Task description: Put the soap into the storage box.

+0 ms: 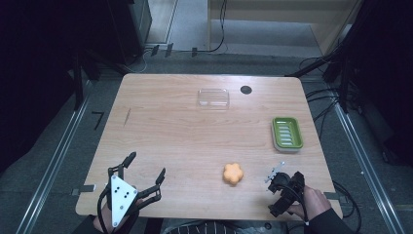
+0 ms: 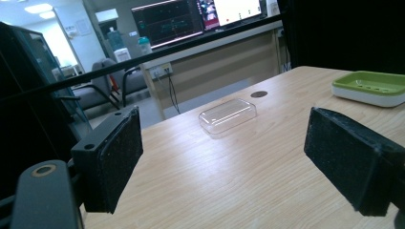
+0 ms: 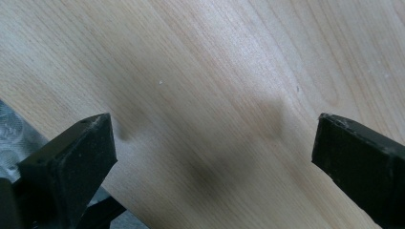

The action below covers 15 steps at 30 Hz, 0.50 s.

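Note:
An orange flower-shaped piece [image 1: 233, 173] lies on the wooden table [image 1: 170, 136] near its front edge. A green ridged soap dish [image 1: 287, 133] [image 2: 370, 87] sits at the right side. A clear plastic box [image 1: 213, 97] [image 2: 228, 115] rests toward the far edge. My left gripper [image 1: 146, 165] [image 2: 231, 162] hovers at the front left corner, open and holding nothing, aimed across the table. My right gripper [image 1: 282, 192] [image 3: 215, 157] is at the front right, to the right of the orange piece, pointing down at bare wood, jaws wide apart with nothing between them.
A small dark round hole [image 1: 246, 89] [image 2: 259, 94] sits in the tabletop beside the clear box. A thin dark mark [image 1: 127, 116] lies on the left part of the table. Cables and metal rails run along the floor around the table.

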### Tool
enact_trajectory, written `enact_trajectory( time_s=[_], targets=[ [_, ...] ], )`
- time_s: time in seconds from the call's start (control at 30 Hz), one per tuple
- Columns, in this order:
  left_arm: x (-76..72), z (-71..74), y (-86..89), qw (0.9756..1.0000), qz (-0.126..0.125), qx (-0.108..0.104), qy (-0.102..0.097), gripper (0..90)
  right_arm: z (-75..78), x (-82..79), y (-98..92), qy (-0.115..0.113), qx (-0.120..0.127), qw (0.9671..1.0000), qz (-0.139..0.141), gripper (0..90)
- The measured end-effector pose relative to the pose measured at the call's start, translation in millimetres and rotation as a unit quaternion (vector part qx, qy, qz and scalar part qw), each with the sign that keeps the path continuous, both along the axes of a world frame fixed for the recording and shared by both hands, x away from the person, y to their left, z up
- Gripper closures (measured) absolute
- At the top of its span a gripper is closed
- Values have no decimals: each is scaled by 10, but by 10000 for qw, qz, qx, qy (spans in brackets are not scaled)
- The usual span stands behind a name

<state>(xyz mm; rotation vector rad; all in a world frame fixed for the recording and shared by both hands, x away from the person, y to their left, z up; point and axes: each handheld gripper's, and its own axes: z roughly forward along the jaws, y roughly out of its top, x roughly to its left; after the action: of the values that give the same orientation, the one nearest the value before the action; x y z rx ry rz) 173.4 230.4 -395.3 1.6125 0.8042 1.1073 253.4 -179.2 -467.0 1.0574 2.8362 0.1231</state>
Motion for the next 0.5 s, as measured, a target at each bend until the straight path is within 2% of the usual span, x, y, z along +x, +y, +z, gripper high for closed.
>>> enact_trajectory(
  time_s=[0.5],
  targets=[
    [11,1,-9,10000,17,26,23,130,8,10,69,-144,-18,9999,-1,14]
  ],
)
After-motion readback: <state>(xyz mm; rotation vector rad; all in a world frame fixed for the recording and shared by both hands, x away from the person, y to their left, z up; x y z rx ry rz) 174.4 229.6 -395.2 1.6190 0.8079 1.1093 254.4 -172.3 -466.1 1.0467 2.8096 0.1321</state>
